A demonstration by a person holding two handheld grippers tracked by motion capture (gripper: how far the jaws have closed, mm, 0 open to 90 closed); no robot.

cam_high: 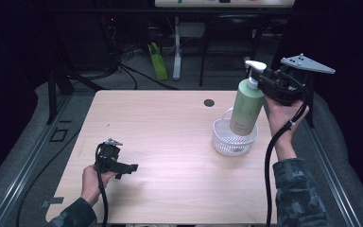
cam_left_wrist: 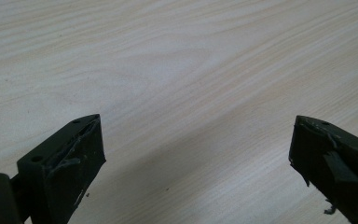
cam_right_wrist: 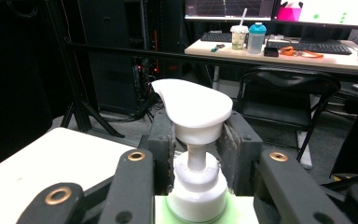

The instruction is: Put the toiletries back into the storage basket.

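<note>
Right tongs (cam_high: 263, 81), held up in the person's right hand (cam_high: 280, 118), are clenched on the white pump neck of a tall pale green plastic dispenser bottle (cam_high: 246, 108). In the right gripper view, the two black jaws press against either side of the white collar just beneath the broad pump head (cam_right_wrist: 193, 107). The bottle leans slightly, and its base sits inside or just over a small round white plastic mesh basket (cam_high: 234, 141) standing on the right part of the light wooden bench (cam_high: 170, 137); contact cannot be told. Left tongs (cam_high: 131, 168), held low over the near left part of the bench in the left hand (cam_high: 92, 182), are released, the jaws spread wide over bare wood with nothing between them.
</note>
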